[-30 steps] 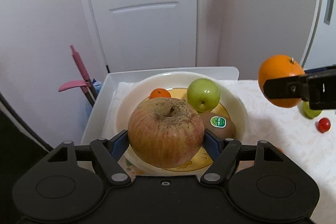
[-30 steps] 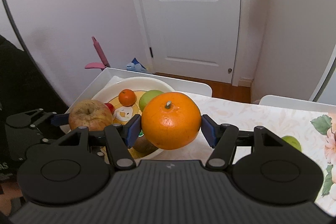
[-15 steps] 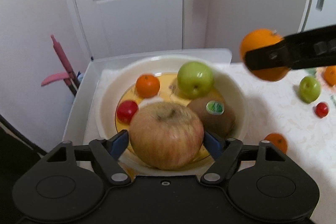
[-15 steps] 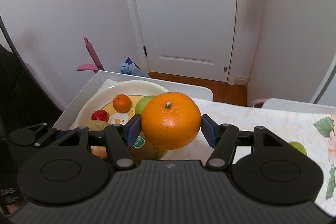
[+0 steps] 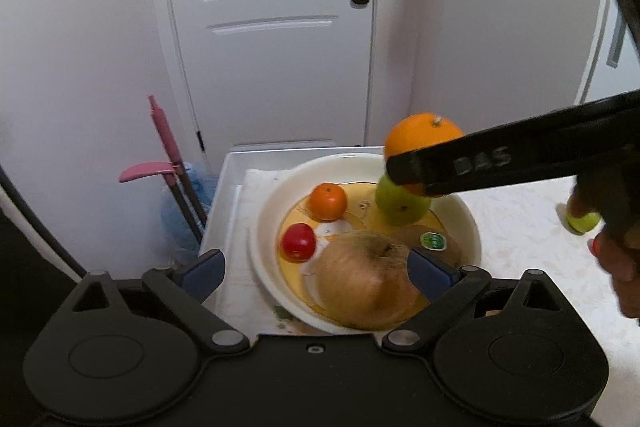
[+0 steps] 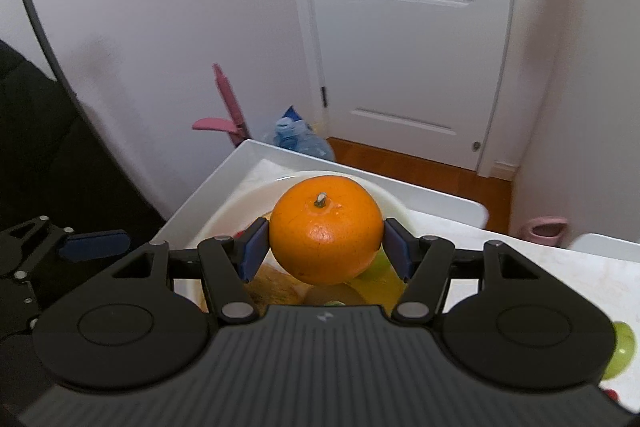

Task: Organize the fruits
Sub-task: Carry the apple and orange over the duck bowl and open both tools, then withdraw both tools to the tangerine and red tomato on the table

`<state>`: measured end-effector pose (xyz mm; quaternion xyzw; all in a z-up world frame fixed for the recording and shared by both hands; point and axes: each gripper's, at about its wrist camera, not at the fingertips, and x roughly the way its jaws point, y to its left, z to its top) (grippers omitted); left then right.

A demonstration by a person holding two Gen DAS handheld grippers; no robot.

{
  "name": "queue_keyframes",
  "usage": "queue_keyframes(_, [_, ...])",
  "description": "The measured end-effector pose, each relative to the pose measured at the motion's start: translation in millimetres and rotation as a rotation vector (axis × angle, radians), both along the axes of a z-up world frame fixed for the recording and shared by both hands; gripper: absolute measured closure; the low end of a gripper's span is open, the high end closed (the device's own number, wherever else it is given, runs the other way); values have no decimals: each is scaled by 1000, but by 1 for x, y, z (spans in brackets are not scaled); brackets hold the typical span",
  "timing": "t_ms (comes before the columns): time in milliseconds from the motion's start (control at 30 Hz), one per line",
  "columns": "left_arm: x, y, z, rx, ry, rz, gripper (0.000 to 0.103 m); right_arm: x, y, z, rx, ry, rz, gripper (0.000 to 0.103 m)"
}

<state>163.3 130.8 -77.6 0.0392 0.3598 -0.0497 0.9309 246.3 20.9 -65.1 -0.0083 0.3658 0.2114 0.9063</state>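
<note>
A white bench [image 5: 516, 215] carried a wide cream bowl [image 5: 466, 223] of fruit. The large russet apple [image 5: 366, 281], a second earlier pinched by the left gripper [image 5: 316, 269], now lay in the bowl; the gripper's blue fingers [image 5: 202, 269] were spreading, the left one well clear of it, so that placement looked done. The right gripper [image 6: 324, 247], which had travelled in over the bowl, pinched a big orange [image 6: 325, 229] above the green apple [image 5: 400, 205], likely next to go in. A small tangerine [image 5: 327, 201] and tomato [image 5: 298, 242] sat beside it.

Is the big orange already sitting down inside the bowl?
No, the big orange is up in the air above the bowl, squeezed in the right gripper.
</note>
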Motion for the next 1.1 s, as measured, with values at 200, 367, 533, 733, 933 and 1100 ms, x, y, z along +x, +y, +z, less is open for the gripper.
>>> queue_keyframes(200, [-3, 11, 0, 10, 7, 33, 3, 18, 25, -18, -12, 19, 37, 26])
queue_keyframes(367, [-6, 16, -1, 20, 9, 44, 3, 24, 34, -29, -19, 29, 40, 26])
queue_keyframes(533, [-7, 17, -2, 23, 8, 52, 3, 20, 33, -30, -10, 5, 28, 8])
queue_keyframes(733, [-7, 16, -1, 27, 8, 51, 3, 11, 24, -25, -2, -27, 4, 0])
queue_keyframes(933, [-11, 13, 1, 30, 6, 47, 3, 4, 14, -19, 11, -27, -10, 0])
queue_keyframes(1100, [-15, 9, 9, 34, -5, 68, 3, -8, 2, -5, 8, -47, -15, 0])
